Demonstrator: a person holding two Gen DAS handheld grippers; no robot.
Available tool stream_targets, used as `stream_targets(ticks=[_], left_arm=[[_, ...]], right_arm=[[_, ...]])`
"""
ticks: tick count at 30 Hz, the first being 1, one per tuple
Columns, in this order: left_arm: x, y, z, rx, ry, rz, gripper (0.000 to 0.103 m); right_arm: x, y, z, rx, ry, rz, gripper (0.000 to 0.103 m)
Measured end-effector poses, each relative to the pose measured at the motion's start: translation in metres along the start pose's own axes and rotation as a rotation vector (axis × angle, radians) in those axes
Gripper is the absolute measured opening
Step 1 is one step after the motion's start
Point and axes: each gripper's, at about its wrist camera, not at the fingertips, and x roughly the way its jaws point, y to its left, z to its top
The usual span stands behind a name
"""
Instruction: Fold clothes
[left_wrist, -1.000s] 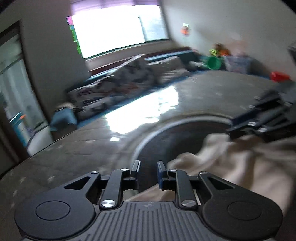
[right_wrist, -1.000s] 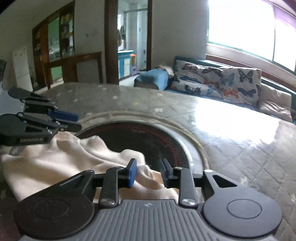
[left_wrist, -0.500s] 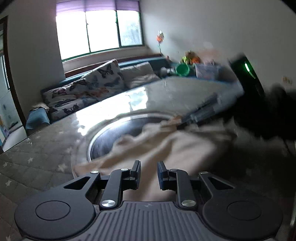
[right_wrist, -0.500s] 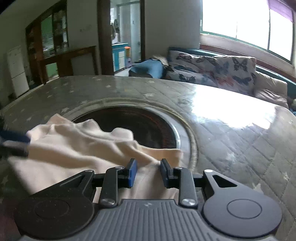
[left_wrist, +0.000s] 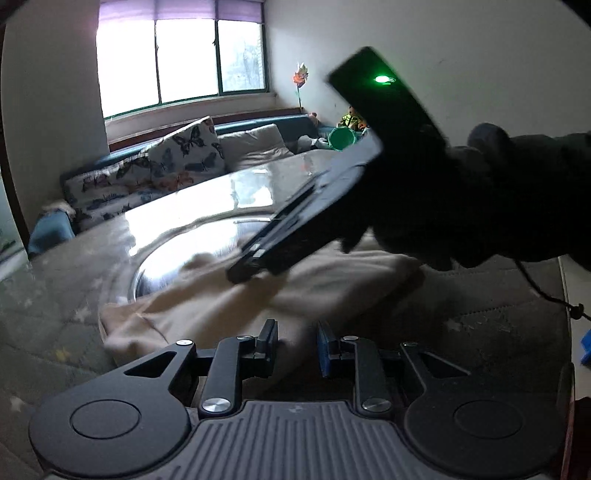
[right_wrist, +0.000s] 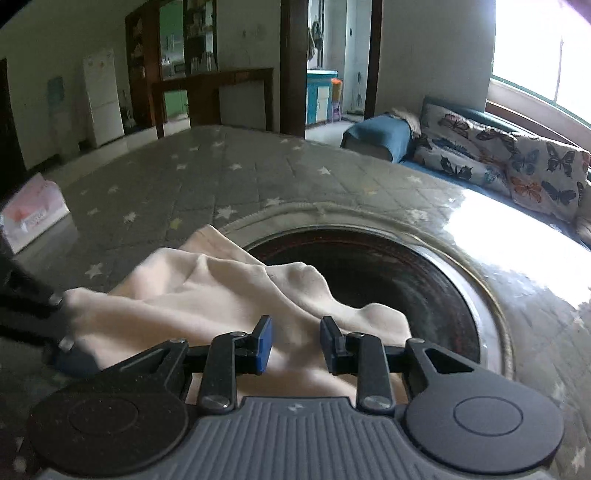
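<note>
From my seat I can read no words or numbers in either view. The pink and white box (right_wrist: 31, 210) at the left edge of the right wrist view carries a label strip, but its print is too blurred for me to make out. The only sign showing is a lit green lamp (left_wrist: 384, 78) on the right gripper's body.

Cream garment (right_wrist: 207, 295): soft matt cloth; table cover (right_wrist: 207, 177): quilted, glossy.

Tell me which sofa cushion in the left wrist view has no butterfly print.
The plain beige cushion, just right of the upright butterfly-print cushion. Its cover is one solid colour; the other cushions are patterned with butterflies.
</note>
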Motion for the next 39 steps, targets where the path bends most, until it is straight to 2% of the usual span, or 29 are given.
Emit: stream_targets(ticks=[8,12,15,18,27,31,34,36,37,39], left_arm=[[0.002,0.003,-0.007,-0.025,-0.010,-0.019,0.027],[0.000,0.005,-0.009,-0.046,-0.018,-0.028,0.028],[-0.001,0.005,-0.010,-0.048,-0.020,-0.033,0.029],[-0.002,0.005,-0.011,-0.046,-0.023,-0.039,0.032],[0.000,0.004,-0.010,-0.049,-0.023,-0.038,0.033],[0.000,0.003,-0.010,-0.049,-0.022,-0.044,0.037],[-0.001,0.003,-0.010,-0.047,-0.022,-0.048,0.039],[-0.001,0.003,-0.010,-0.045,-0.022,-0.048,0.040],[-0.001,0.002,-0.010,-0.044,-0.022,-0.047,0.040],[-0.002,0.002,-0.010,-0.042,-0.022,-0.046,0.040]], right_arm=[[0.028,-0.010,0.018,0.051,0.008,-0.041,0.030],[0.019,-0.010,0.020,0.058,-0.011,-0.028,0.033],[0.007,-0.005,0.022,0.052,-0.036,0.000,0.033],[0.006,0.010,0.025,-0.005,-0.024,0.036,0.033],[0.027,0.058,0.034,-0.181,-0.003,0.121,0.032],[0.019,0.062,0.044,-0.154,-0.017,0.182,0.032],[0.018,0.068,0.049,-0.127,0.005,0.254,0.033],[0.021,0.073,0.051,-0.125,0.018,0.287,0.029],[0.024,0.077,0.051,-0.133,0.024,0.289,0.024],[0.033,0.085,0.050,-0.155,0.049,0.257,0.015]])
